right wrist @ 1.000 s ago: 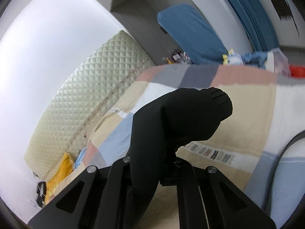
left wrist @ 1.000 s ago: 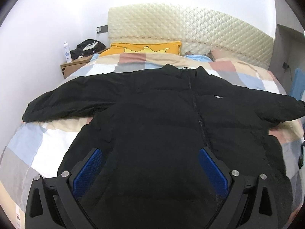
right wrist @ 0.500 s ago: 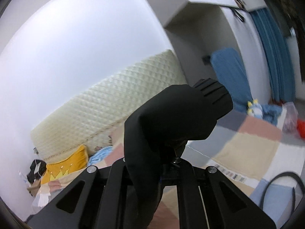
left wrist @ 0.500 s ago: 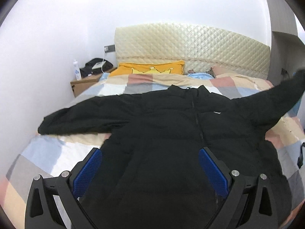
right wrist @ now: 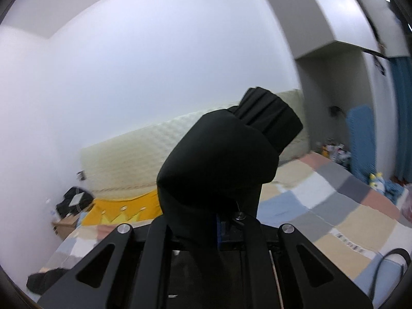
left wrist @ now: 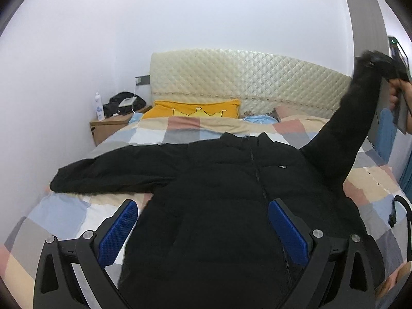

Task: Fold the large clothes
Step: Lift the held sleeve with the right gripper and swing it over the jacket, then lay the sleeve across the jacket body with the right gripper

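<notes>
One black jacket lies front-up on the bed, collar toward the headboard. Right gripper has its jaws clamped on a sleeve cuff, seemingly lifted well above the bed. Left gripper hovers over the jacket's hem, jaws wide apart.

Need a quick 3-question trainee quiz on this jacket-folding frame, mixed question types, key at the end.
1. True or false: the left hand-held gripper is shut on the black jacket.
2. Which part does the right hand-held gripper hold? A) collar B) hem C) sleeve
3. Fill in: the other sleeve lies flat on the ____ .

Key: 1 false, its jaws stand open above the jacket; 2 C, raised off the bed; 3 bed.
</notes>
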`<state>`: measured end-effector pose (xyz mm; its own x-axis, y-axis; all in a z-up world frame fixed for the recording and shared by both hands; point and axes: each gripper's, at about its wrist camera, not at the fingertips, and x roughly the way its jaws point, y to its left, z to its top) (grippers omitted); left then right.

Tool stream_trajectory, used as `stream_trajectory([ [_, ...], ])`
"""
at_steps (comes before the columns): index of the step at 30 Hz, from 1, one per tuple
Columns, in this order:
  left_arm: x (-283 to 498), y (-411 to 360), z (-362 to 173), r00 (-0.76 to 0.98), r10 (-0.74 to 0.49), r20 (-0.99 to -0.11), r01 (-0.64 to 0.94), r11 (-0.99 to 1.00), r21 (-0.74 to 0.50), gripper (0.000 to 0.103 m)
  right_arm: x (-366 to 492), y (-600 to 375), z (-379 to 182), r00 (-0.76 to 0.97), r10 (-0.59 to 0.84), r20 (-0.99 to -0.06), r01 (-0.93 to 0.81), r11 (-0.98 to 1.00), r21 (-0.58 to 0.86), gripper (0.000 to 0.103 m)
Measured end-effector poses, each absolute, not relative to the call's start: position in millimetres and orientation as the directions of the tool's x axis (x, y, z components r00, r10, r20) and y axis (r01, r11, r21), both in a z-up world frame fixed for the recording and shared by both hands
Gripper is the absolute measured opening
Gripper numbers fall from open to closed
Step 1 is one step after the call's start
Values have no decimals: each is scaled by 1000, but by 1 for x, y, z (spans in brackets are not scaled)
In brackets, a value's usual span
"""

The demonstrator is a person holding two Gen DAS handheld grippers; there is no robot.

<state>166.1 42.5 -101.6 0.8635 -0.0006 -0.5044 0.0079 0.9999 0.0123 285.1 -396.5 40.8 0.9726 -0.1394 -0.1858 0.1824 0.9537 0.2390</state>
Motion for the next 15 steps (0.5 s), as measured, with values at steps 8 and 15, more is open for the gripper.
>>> stream_trajectory([
  [8,155,77,-79,897,42,-439,-40,999,14,102,311,-282,18,982,20,-189,17,982,190,12],
  [15,165,101,-99,868,9,-497,-34,999,-41,102,337,-188,-46,952,189,-242,-143,970,198,12],
])
